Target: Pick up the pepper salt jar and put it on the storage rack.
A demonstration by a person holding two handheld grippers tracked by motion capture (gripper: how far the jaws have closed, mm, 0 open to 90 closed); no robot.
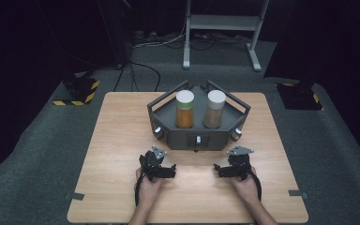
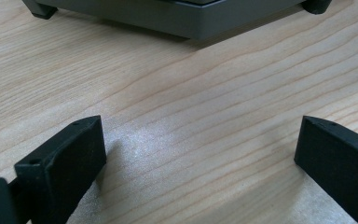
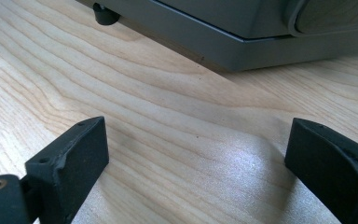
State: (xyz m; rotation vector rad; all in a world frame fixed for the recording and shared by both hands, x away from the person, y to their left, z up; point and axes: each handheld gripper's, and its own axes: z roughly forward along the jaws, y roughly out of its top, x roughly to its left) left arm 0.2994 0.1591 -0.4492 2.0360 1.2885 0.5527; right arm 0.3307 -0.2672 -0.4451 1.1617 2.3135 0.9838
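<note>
Two jars stood untouched in a dark grey tray (image 1: 155, 111) near the far middle of a wooden table (image 1: 117, 154), one with orange contents (image 1: 185, 109) on the left and one with brown contents (image 1: 214, 109) just beside it on the right, both upright and capped in white. Below the tray's front wall, the left gripper (image 1: 170, 169) and the right gripper (image 1: 219, 169) rested low over the bare wood, each held in a person's hand and pointed inward toward the other. Both sets of jaws were spread wide and held nothing; the left gripper view showed its fingers (image 2: 63, 161) apart over wood grain with the tray's base ahead, and the right gripper view showed the same, its fingers (image 3: 70, 156) well apart. Judging by this, the work had not begun: neither jar had been reached for, and every step of handling them remained ahead.
</note>
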